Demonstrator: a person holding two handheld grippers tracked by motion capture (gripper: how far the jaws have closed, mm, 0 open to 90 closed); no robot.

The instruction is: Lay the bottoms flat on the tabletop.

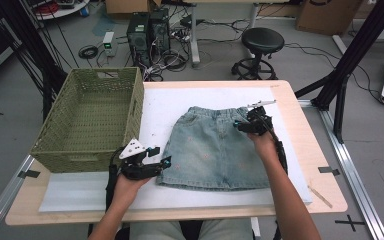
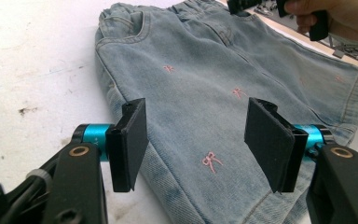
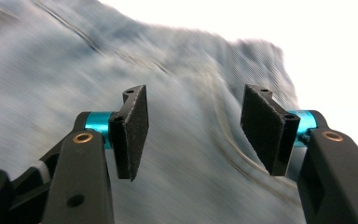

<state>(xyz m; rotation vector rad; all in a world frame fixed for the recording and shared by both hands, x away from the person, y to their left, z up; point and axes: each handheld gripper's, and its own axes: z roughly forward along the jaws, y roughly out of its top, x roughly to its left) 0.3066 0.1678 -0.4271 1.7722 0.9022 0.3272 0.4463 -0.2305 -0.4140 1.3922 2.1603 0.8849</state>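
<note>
Denim skirt [image 1: 215, 147]: flat, centre frame, right of green basket [image 1: 91, 120].
Left gripper [image 1: 161, 157]: jaws apart, empty, at lower-left hem.
Right gripper [image 1: 241, 125]: jaws apart, empty, over waistband.
Risk: shallow bite likely slips off thick denim.

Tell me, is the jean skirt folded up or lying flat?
Lying flat. The jean skirt is spread out on the white mat, waistband far from the person and hem near, with no fold showing.
</note>
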